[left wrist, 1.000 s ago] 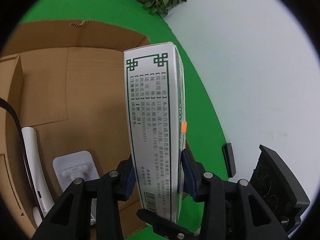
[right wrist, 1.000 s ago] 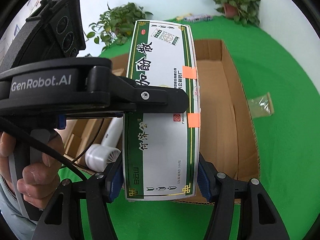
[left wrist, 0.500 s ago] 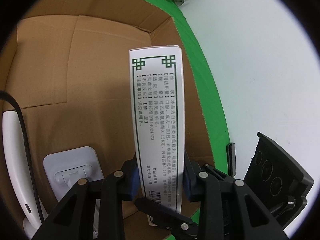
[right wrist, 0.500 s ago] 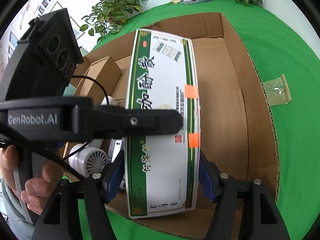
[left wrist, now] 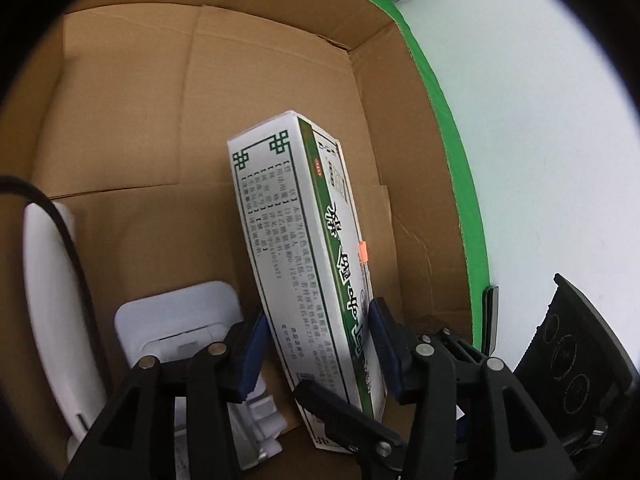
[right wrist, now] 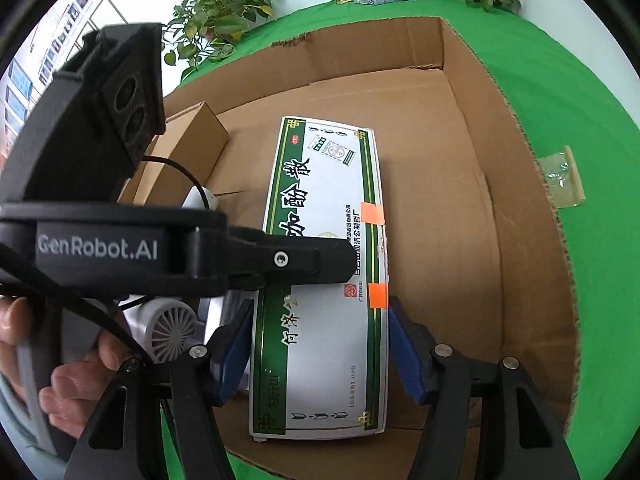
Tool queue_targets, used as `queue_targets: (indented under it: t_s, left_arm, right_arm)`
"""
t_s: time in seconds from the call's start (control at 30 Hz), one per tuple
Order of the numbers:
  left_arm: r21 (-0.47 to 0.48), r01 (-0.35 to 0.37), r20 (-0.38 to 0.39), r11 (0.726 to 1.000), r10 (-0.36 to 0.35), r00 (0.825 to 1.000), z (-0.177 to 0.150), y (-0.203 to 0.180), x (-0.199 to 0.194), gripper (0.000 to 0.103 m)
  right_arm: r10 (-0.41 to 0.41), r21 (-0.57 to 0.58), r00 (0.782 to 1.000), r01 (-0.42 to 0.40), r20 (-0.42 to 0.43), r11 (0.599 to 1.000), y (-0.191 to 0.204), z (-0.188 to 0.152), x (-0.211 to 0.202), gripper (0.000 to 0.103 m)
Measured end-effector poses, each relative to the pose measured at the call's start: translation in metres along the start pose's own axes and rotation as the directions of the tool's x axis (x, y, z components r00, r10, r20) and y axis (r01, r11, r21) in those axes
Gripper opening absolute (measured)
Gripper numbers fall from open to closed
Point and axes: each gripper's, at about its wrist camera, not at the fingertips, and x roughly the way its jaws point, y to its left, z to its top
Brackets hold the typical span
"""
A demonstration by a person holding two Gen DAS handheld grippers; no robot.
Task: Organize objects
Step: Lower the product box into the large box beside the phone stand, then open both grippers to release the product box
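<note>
A: We start with the green table cover point(right wrist: 580, 80), which lies under everything. On it stands the open cardboard box point(right wrist: 532, 216), its walls rising around both our tools.

B: Inside it we see the white and green medicine carton point(right wrist: 328, 292) lying on the box floor, long side running away from us. In the left wrist view the same carton point(left wrist: 296, 240) leans a little to the left, near the right wall of the cardboard box point(left wrist: 120, 100).

A: Our left gripper point(left wrist: 316, 356) has the carton between its blue pads, and its jaws are opening; a gap shows on the left side, and whether the right pad presses the carton we cannot tell.

B: Our right gripper point(right wrist: 320, 352) also straddles the carton, and its jaws are closing. We see a thin gap on each side, so the pads are not pinching it.

A: Left of the carton we see a smaller brown box point(right wrist: 180, 152), a white handled appliance point(left wrist: 52, 300) with a black cord point(left wrist: 68, 248), and a white plastic piece point(left wrist: 180, 320).

B: The small grey fan point(right wrist: 168, 332) sits near a hand point(right wrist: 60, 380). A clear packet point(right wrist: 560, 180) lies outside on the green.
</note>
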Motion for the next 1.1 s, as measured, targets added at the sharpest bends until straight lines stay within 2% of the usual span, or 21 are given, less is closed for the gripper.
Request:
queue_targets:
  t_s: [0.1, 0.17, 0.37, 0.47, 0.5, 0.53, 0.6, 0.67, 0.7, 0.73, 0.8, 0.83, 0.9, 0.93, 0.97, 1.0, 1.03, 1.1]
  left_arm:
    - [-0.01, -0.068, 0.051, 0.998, 0.068, 0.996, -0.009, 0.003, -0.022, 0.046]
    - [-0.004, -0.116, 0.095, 0.993, 0.116, 0.989, -0.015, 0.004, -0.039, 0.046]
    - [0.096, -0.179, 0.193, 0.979, 0.158, 0.968, -0.051, -0.007, -0.08, 0.046]
    - [0.138, -0.25, 0.263, 0.958, 0.208, 0.942, -0.075, -0.01, -0.096, 0.046]
    - [0.143, -0.278, 0.294, 0.95, 0.227, 0.929, -0.049, -0.023, -0.088, 0.046]
    - [0.145, -0.307, 0.332, 0.941, 0.246, 0.911, -0.054, -0.019, -0.097, 0.046]
    - [0.126, -0.352, 0.401, 0.927, 0.277, 0.873, -0.058, -0.02, -0.109, 0.046]
    - [0.102, -0.404, 0.478, 0.909, 0.311, 0.821, -0.08, -0.017, -0.115, 0.047]
    - [0.088, -0.434, 0.515, 0.896, 0.333, 0.79, -0.081, -0.014, -0.119, 0.047]
    - [0.069, -0.478, 0.556, 0.876, 0.364, 0.748, -0.084, -0.012, -0.131, 0.047]
    - [0.038, -0.561, 0.631, 0.827, 0.415, 0.655, -0.1, -0.006, -0.144, 0.056]
    - [0.023, -0.594, 0.669, 0.804, 0.43, 0.607, -0.103, -0.005, -0.143, 0.058]
    - [-0.007, -0.648, 0.732, 0.761, 0.445, 0.515, -0.121, -0.002, -0.154, 0.072]
    - [-0.027, -0.67, 0.759, 0.741, 0.451, 0.468, -0.123, -0.002, -0.158, 0.075]
    - [-0.043, -0.685, 0.78, 0.727, 0.453, 0.432, -0.124, 0.001, -0.152, 0.079]
    - [-0.056, -0.691, 0.795, 0.72, 0.451, 0.405, -0.129, 0.004, -0.149, 0.079]
    - [-0.067, -0.69, 0.803, 0.721, 0.449, 0.391, -0.133, 0.007, -0.148, 0.079]
    - [-0.077, -0.681, 0.802, 0.728, 0.451, 0.392, -0.136, 0.013, -0.138, 0.08]
  right_arm:
    - [-0.04, -0.012, 0.999, 0.04, -0.001, 0.999, 0.013, -0.001, 0.0, 0.06]
    - [-0.103, -0.024, 0.995, 0.103, 0.01, 0.994, 0.02, -0.001, 0.0, 0.06]
    - [-0.158, -0.014, 0.987, 0.158, 0.018, 0.987, 0.027, 0.0, 0.003, 0.06]
    - [-0.178, -0.025, 0.984, 0.179, 0.014, 0.984, 0.031, -0.002, 0.006, 0.061]
    - [-0.194, -0.028, 0.981, 0.194, 0.016, 0.981, 0.033, -0.002, 0.008, 0.062]
    - [-0.202, -0.025, 0.979, 0.203, 0.009, 0.979, 0.034, -0.003, 0.01, 0.062]
    - [-0.204, -0.016, 0.979, 0.204, -0.008, 0.979, 0.034, -0.004, 0.015, 0.062]
    - [-0.231, -0.027, 0.973, 0.23, -0.003, 0.973, 0.035, -0.008, 0.017, 0.062]
    - [-0.238, -0.031, 0.971, 0.238, 0.001, 0.971, 0.036, -0.01, 0.016, 0.063]
    - [-0.235, -0.03, 0.972, 0.235, 0.007, 0.971, 0.036, -0.012, 0.014, 0.066]
    - [-0.234, -0.03, 0.972, 0.234, 0.023, 0.972, 0.037, -0.015, 0.01, 0.073]
    - [-0.235, -0.036, 0.971, 0.236, 0.04, 0.971, 0.04, -0.018, 0.006, 0.077]
    - [-0.224, -0.048, 0.972, 0.228, 0.073, 0.973, 0.046, -0.023, -0.002, 0.085]
    - [-0.215, -0.057, 0.971, 0.222, 0.104, 0.973, 0.05, -0.027, -0.009, 0.092]
    - [-0.207, -0.065, 0.968, 0.218, 0.139, 0.974, 0.055, -0.031, -0.015, 0.097]
    - [-0.203, -0.073, 0.961, 0.22, 0.19, 0.973, 0.06, -0.038, -0.023, 0.102]
    - [-0.2, -0.077, 0.945, 0.226, 0.257, 0.971, 0.066, -0.047, -0.032, 0.102]
    - [-0.202, -0.073, 0.916, 0.242, 0.346, 0.968, 0.076, -0.063, -0.042, 0.102]
